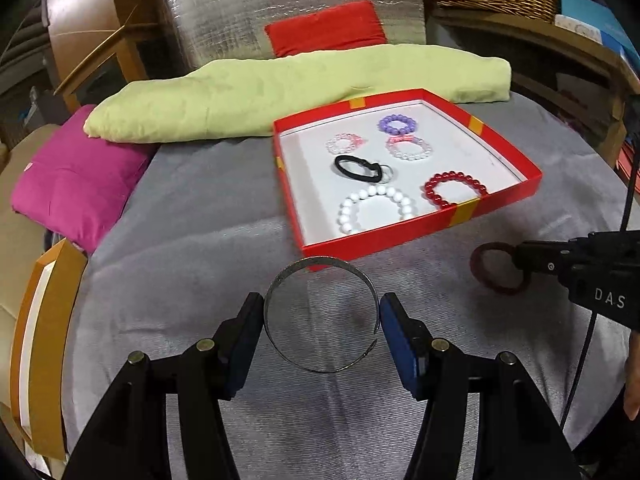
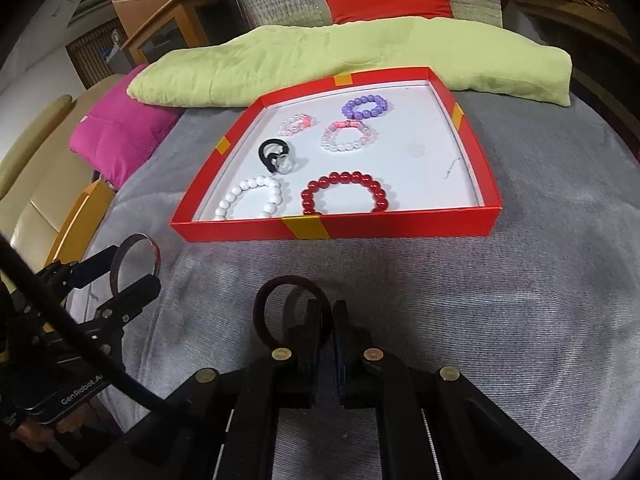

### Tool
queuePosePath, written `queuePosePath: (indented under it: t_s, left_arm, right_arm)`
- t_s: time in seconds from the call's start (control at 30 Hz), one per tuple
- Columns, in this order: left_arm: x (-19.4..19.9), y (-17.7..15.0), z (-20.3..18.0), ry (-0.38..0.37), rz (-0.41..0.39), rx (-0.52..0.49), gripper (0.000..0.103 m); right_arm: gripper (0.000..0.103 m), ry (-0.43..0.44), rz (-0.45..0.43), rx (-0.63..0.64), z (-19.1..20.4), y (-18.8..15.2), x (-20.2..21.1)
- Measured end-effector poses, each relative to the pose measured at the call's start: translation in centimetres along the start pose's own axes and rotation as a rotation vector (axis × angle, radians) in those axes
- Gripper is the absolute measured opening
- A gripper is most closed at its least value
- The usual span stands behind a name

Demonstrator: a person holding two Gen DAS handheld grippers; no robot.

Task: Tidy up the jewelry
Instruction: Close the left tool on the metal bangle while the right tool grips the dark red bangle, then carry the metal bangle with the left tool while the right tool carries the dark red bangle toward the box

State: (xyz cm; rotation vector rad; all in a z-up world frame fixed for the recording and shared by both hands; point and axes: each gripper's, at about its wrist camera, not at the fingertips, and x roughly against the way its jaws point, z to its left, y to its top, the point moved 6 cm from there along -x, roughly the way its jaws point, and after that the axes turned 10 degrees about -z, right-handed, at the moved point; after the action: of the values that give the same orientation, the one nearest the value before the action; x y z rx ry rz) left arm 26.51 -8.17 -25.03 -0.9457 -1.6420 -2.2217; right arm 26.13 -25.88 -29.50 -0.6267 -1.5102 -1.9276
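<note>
My left gripper point(image 1: 322, 312) is shut on a thin silver cuff bangle point(image 1: 324, 261), its blue pads pressing the two sides of the band. The bangle stands over the grey cloth just in front of the red tray point(image 1: 400, 236). To the right, my right gripper point(image 1: 520, 258) is shut on a dark maroon ring point(image 1: 477, 264). In the right wrist view the right gripper point(image 2: 330, 312) pinches that maroon ring point(image 2: 258, 316) by its right side, and the left gripper point(image 2: 120, 276) with the bangle point(image 2: 134, 237) is at the left. The tray point(image 2: 360, 228) holds white point(image 2: 256, 196), red point(image 2: 344, 192), purple point(image 2: 364, 108) and pale pink bead bracelets.
A black hair tie point(image 1: 356, 168) with a clear ring also lies in the tray. A green bolster point(image 1: 280, 92), a pink cushion point(image 1: 72, 184) and a red cushion point(image 1: 324, 28) lie behind and to the left. A hand point(image 1: 632, 380) shows at the right edge.
</note>
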Motion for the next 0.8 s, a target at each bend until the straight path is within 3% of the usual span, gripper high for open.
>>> queuePosePath:
  t_s: [0.5, 0.8]
  left_arm:
    - [0.5, 0.2, 1.8, 0.060, -0.016, 0.040, 0.062]
    - [-0.1, -0.3, 1.7, 0.056, 0.012, 0.040, 0.062]
  right_arm:
    - [0.006, 0.022, -0.016, 0.000, 0.9, 0.0, -0.2]
    - [0.006, 0.007, -0.019, 0.001, 0.7, 0.1, -0.2]
